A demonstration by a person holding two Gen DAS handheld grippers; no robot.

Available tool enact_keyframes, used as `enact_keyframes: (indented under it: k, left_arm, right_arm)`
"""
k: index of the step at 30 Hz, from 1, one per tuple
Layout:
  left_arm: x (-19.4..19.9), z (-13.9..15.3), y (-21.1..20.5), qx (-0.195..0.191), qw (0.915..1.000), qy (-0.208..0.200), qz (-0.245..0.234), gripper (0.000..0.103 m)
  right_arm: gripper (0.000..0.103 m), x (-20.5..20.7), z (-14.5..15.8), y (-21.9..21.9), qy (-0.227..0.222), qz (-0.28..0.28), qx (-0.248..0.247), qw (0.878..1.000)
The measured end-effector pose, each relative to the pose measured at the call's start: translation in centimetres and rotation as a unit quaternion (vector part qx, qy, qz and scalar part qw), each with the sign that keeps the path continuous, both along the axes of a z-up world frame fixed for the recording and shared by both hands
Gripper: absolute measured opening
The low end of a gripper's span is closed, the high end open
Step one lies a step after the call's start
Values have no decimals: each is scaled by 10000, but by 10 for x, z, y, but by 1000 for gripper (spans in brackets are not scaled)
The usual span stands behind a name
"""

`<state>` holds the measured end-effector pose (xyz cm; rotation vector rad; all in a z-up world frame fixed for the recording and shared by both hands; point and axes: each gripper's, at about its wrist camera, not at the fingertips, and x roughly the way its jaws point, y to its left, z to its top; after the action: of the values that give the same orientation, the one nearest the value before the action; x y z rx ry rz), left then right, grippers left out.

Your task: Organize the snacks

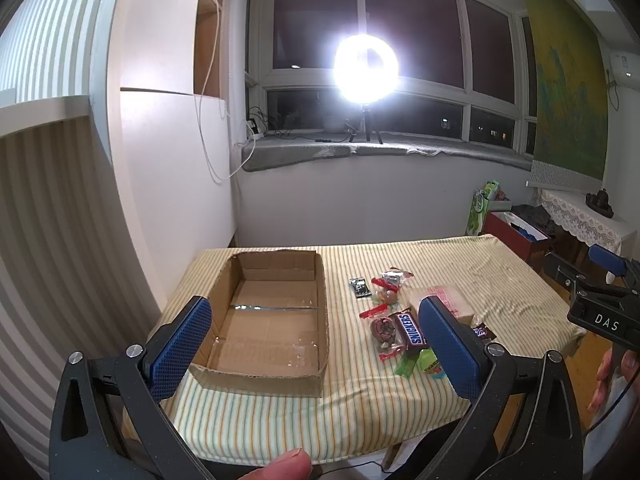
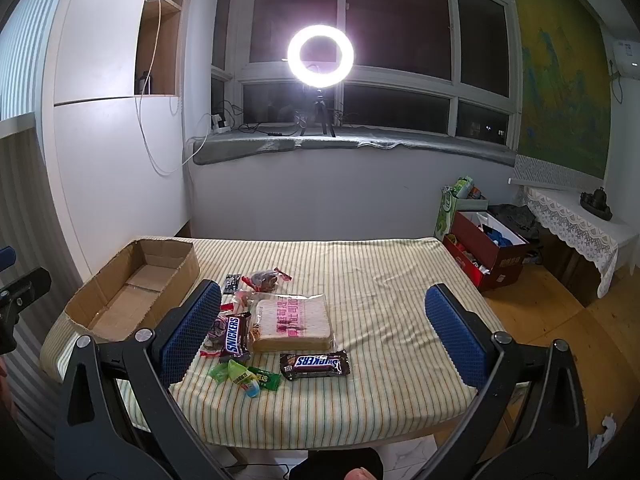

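Both claws spread wide and holding nothing: left claw (image 1: 316, 344) hovering before the empty cardboard box (image 1: 272, 316), right claw (image 2: 324, 332) hovering over the snack pile. Snacks scattered on the striped cloth of the table (image 2: 380, 280), just right of the box and apart from it. Wrapped sliced bread (image 2: 292, 322) in the middle of the pile, probably the bulkiest yet light and soft, likely to crush; best taken across its short sides with a gentle squeeze. Two Snickers bars, one upright beside the bread (image 2: 234, 336), one lying crosswise in front (image 2: 314, 364); firm, slick wrappers, best pinched across the narrow width at mid-length, not by the crimped ends. Green-wrapped candies (image 2: 244, 376) at the near edge, small and light, likely to skid under a finger. Clear pouch of dark dried fruit (image 2: 264, 278) at the far side, limp and crinkly, better gripped through the contents than by loose film. Small dark packet (image 2: 231, 283) next to it, flat and thin, hard to get under
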<state>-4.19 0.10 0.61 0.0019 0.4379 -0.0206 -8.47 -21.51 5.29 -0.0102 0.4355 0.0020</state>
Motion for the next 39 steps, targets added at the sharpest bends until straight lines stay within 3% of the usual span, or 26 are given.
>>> enact_keyframes:
  k: [39]
  left_arm:
    - [-2, 2, 1, -1, 10000, -12, -7, 103]
  right_arm:
    - [103, -2, -1, 0, -4, 4, -3, 10000]
